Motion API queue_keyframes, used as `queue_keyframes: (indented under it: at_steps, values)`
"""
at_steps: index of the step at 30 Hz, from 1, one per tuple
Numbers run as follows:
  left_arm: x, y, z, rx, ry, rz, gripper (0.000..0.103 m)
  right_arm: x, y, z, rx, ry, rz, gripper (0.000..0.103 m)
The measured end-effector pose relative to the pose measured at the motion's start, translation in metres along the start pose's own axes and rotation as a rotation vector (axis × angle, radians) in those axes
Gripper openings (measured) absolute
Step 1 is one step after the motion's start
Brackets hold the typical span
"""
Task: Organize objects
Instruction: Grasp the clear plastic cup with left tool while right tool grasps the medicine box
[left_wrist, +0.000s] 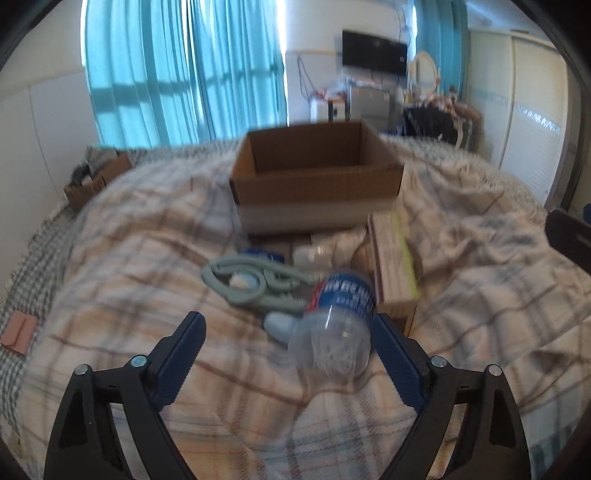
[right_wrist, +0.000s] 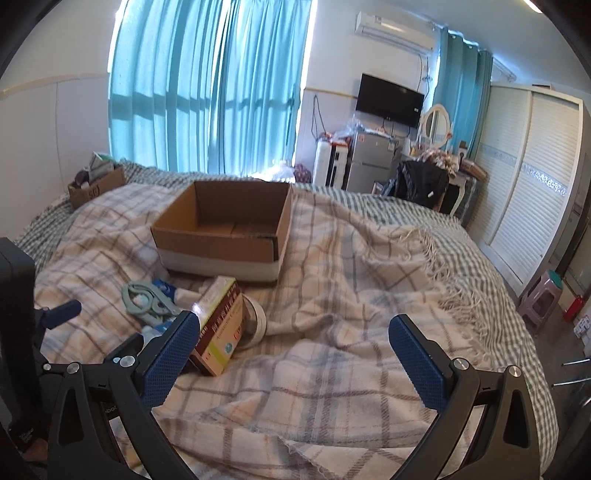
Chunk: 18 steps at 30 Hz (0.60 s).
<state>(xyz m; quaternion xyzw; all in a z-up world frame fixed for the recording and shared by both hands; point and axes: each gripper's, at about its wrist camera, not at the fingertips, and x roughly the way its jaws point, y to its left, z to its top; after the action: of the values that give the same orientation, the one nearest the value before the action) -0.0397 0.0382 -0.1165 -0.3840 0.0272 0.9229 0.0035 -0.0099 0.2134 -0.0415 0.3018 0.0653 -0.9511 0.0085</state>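
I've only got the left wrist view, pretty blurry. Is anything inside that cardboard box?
Observer: Right wrist view looks into the box; its floor shows bare.
Operator: What's behind the bottle, on its right?
Observer: A carton with a tape roll leaning against its far side.
Operator: Where's the right gripper?
Observer: The right gripper is open above bare blanket, holding nothing.

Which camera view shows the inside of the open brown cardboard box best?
The right wrist view: the open brown cardboard box is sharp there, seen from above, and its floor looks bare. In the left wrist view the box is blurred, showing mostly walls.
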Motion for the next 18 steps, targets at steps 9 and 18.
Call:
queue_keyframes:
  at_steps: [9, 18]
  values:
    - [0.056, -0.016, -0.001, 0.033, 0.148, -0.108, 0.076, 0.040, -0.010, -0.010, 0.071, 0.099, 0.028, 0.103]
    - [0.014, 0.012, 0.008, -0.044, 0.029, -0.189, 0.067, 0.039, 0.014, -0.002, 0.009, 0.101, 0.017, 0.103]
